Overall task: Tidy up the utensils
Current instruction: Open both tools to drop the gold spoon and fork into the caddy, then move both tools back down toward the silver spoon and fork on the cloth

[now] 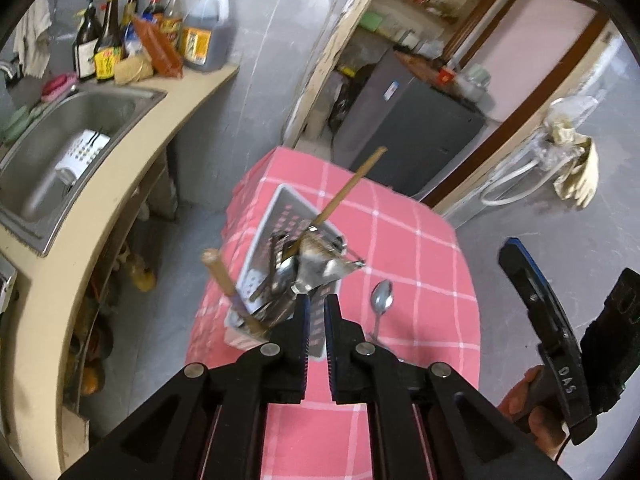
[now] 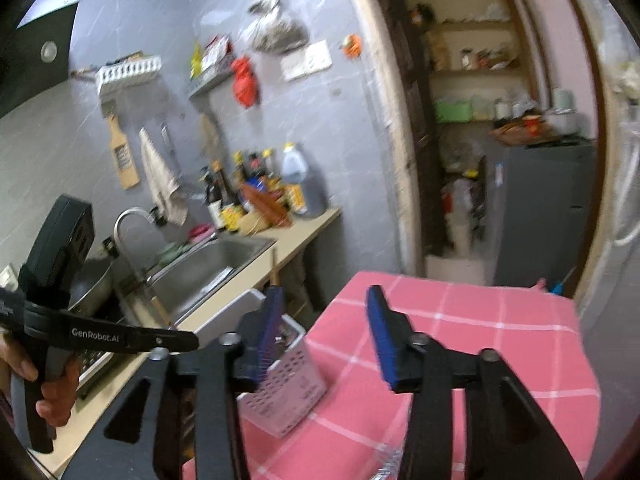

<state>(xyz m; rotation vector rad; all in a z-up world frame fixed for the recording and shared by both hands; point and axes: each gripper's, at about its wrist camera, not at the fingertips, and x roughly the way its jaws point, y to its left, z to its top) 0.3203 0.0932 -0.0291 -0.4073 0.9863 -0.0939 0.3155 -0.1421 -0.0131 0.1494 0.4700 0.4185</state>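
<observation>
Most utensils are already being kept in the caddy (image 1: 276, 236) on the table (image 1: 420, 248); one spoon (image 1: 382, 298) is lying just right of it. Left tongs (image 1: 316, 304) are nearly pressed together, empty; right tongs (image 2: 324, 300) are spread.

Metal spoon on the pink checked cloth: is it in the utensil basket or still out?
Out. The metal spoon lies on the pink checked tablecloth, right of the white perforated utensil basket, untouched by either gripper.
</observation>
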